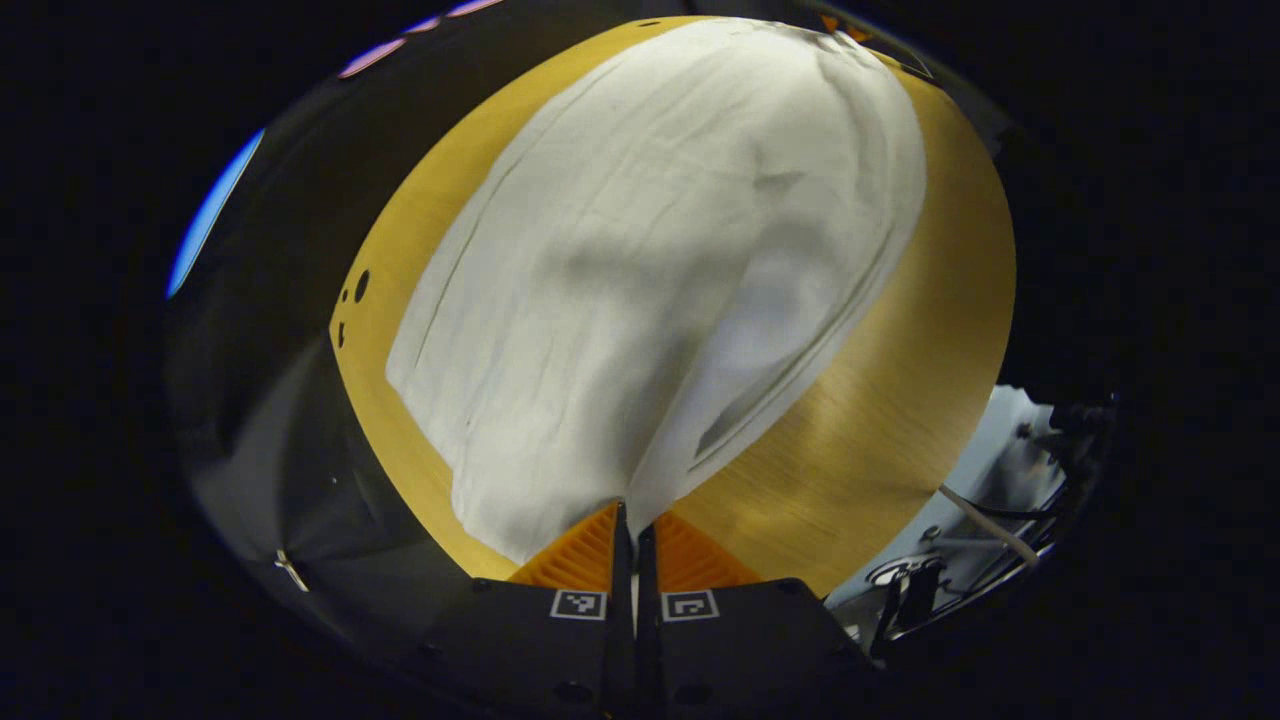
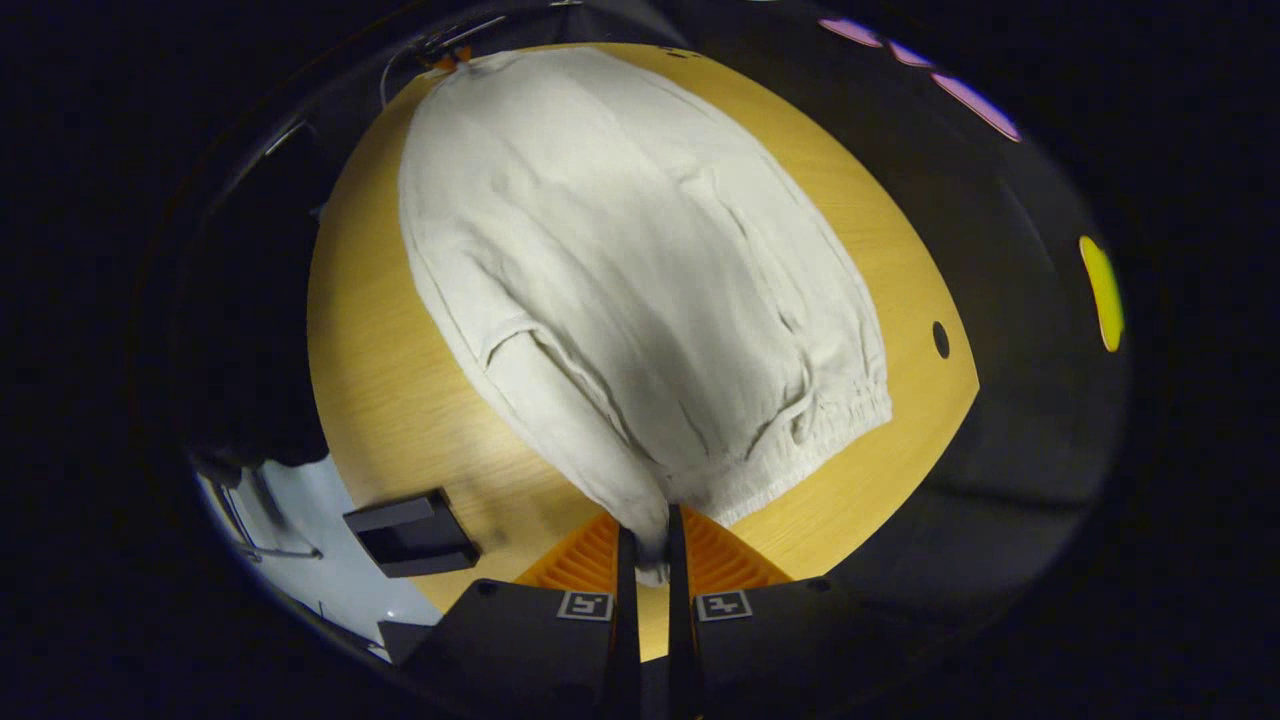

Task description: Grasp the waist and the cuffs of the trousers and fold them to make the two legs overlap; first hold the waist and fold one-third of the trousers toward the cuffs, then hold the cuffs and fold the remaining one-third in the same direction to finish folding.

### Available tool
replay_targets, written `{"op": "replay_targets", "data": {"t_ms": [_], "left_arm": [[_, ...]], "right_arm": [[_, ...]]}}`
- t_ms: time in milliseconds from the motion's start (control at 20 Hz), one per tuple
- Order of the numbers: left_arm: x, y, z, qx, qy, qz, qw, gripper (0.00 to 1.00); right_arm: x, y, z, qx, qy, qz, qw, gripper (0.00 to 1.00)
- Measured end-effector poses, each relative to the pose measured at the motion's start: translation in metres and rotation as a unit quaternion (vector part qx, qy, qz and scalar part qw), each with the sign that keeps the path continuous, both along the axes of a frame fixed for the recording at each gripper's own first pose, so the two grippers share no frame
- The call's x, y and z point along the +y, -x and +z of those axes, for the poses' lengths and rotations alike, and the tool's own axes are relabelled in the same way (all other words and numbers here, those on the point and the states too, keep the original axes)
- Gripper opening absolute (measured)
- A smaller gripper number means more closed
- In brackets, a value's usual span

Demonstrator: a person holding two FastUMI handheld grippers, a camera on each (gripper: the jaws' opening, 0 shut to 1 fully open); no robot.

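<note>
In the left gripper view we see the left gripper at the bottom, its two fingers drawn nearly together with a corner of the trousers pinched between their tips; the cloth rises straight out of the narrow gap and is lifted just there, a fold falling away to the right of the tips; the gripper points forward and down over the wooden table; beyond the fingers the pale cream trousers spread flat and wide across the tabletop, lightly creased, with a long seam along their left edge, reaching to the far rim.

In the right gripper view we see the right gripper likewise closed on cloth; a bunched end of the trousers by the waistband runs down between the two fingers, and both press on it; this gripper also looks forward and down over the table; just past the tips the gathered elastic waistband runs away to the right, puckered and ribbed; farther on the fabric lies broad and smooth with a few soft wrinkles, stretching to the table's far edge; a small black block sits on the table to the left of the fingers, apart from the trousers.
</note>
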State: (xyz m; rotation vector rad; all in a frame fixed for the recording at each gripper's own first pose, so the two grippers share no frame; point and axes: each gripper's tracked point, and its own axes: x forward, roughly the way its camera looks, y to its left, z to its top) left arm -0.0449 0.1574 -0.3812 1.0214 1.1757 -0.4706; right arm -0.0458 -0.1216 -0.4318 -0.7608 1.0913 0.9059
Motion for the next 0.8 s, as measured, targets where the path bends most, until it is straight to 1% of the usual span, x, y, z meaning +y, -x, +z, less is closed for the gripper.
{"op": "replay_targets", "data": {"t_ms": [100, 150, 250, 300, 400, 550, 700, 800], "left_arm": [[-0.004, -0.015, 0.010, -0.030, 0.022, 0.040, 0.999, 0.06], [-0.007, -0.025, 0.015, -0.043, 0.035, 0.058, 0.997, 0.06], [-0.010, -0.043, 0.021, -0.060, 0.054, 0.086, 0.993, 0.06], [-0.011, -0.053, 0.024, -0.066, 0.064, 0.098, 0.991, 0.06], [-0.013, -0.072, 0.029, -0.076, 0.083, 0.122, 0.986, 0.06], [-0.018, -0.102, 0.037, -0.087, 0.109, 0.157, 0.978, 0.06], [-0.027, -0.130, 0.035, -0.092, 0.117, 0.167, 0.975, 0.06], [-0.029, -0.146, 0.030, -0.088, 0.120, 0.176, 0.973, 0.06]], "right_arm": [[0.004, -0.015, 0.018, -0.010, -0.028, -0.072, 0.997, 0.15], [0.005, -0.025, 0.027, -0.016, -0.043, -0.112, 0.993, 0.15], [0.006, -0.053, 0.045, -0.030, -0.070, -0.195, 0.978, 0.15], [0.003, -0.061, 0.055, -0.034, -0.078, -0.228, 0.970, 0.16], [0.000, -0.076, 0.066, -0.047, -0.078, -0.266, 0.960, 0.15], [0.006, -0.093, 0.078, -0.056, -0.073, -0.299, 0.950, 0.15], [0.008, -0.109, 0.067, -0.057, -0.069, -0.336, 0.938, 0.15], [0.012, -0.125, 0.055, -0.045, -0.075, -0.371, 0.925, 0.15]]}}
